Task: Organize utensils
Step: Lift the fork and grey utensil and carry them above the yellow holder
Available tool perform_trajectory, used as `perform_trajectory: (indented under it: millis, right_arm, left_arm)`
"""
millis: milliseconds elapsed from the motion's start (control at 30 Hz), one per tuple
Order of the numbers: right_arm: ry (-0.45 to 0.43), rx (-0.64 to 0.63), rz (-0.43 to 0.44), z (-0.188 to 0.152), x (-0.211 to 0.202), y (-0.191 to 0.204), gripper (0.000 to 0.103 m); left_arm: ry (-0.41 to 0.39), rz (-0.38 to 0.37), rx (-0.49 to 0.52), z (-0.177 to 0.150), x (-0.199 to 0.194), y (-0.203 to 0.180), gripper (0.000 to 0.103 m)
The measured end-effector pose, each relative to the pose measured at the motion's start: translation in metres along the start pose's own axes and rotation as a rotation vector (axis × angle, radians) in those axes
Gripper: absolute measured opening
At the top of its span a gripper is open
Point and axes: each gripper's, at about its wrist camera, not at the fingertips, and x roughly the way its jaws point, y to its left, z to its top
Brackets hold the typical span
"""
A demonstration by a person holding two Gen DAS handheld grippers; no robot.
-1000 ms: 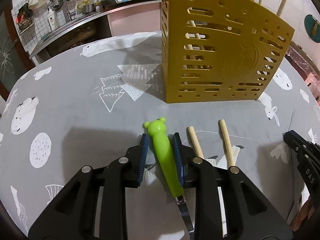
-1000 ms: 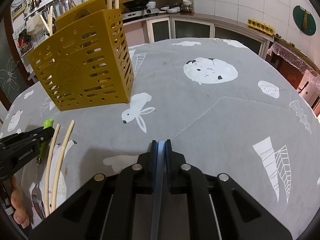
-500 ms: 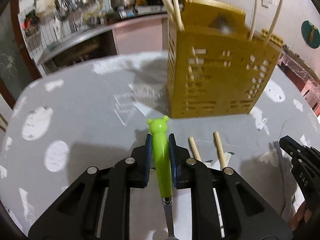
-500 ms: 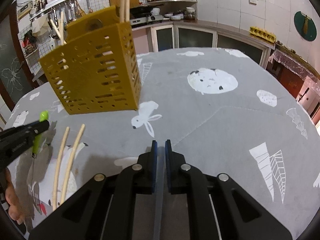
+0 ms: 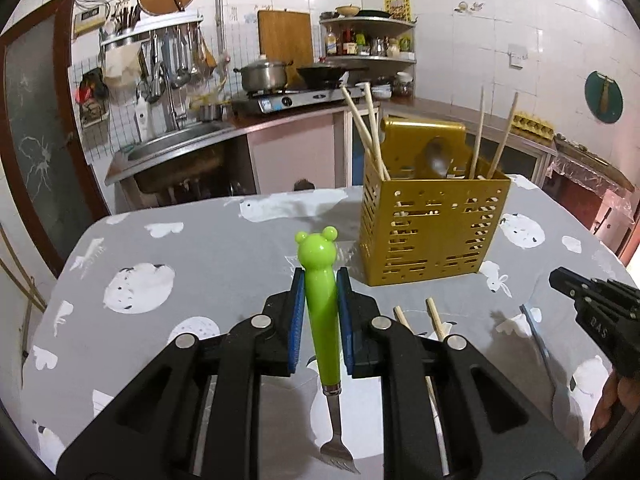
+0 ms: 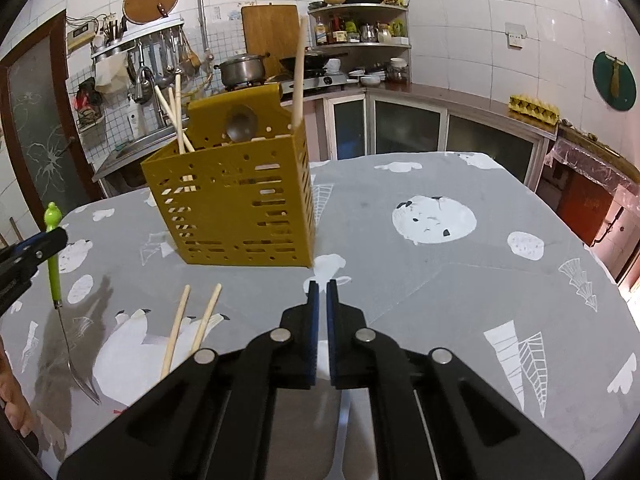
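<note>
My left gripper is shut on a fork with a green bear-head handle and holds it upright above the table, tines down; the fork also shows in the right wrist view. The yellow slotted utensil holder stands ahead and to the right, with chopsticks and a spoon in it; it also shows in the right wrist view. Two wooden chopsticks lie on the cloth in front of the holder. My right gripper is shut and empty, low over the table right of the chopsticks.
The table has a grey cloth with white animal prints. A kitchen counter with a sink, a stove and pots runs behind it. The table edge falls away at the right.
My left gripper closed on the green fork and lifted it off the table, tilting upward. My right gripper also rose a little and stayed shut.
</note>
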Motion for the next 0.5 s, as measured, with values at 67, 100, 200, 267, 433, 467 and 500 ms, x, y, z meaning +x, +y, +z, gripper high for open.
perform_trajectory:
  millis: [67,100,200,267,433,467,500]
  right_arm:
    - [0.024,0.005,-0.006,0.000,0.004,-0.008,0.004]
    - [0.034,0.022,-0.010,0.000,0.007,-0.014,0.004]
    - [0.116,0.047,-0.012,-0.004,0.022,-0.028,0.006]
    - [0.141,0.051,-0.033,-0.008,0.029,-0.032,0.022]
    - [0.163,0.034,-0.060,-0.016,0.041,-0.026,0.046]
    - [0.178,0.027,-0.069,-0.016,0.045,-0.024,0.036]
    - [0.202,0.028,-0.067,-0.017,0.050,-0.022,0.032]
  left_arm:
    - [-0.002,-0.002,-0.004,0.001,-0.001,0.001,0.015]
    - [0.000,-0.003,-0.006,0.000,-0.001,0.002,0.015]
    - [0.017,-0.001,-0.014,-0.001,0.004,0.006,0.015]
    - [0.030,0.006,-0.023,-0.001,0.010,0.007,0.015]
    - [0.063,-0.005,-0.038,0.002,0.020,0.011,0.015]
    - [0.069,-0.006,-0.037,0.002,0.022,0.011,0.015]
    - [0.073,-0.005,-0.035,0.002,0.023,0.011,0.015]
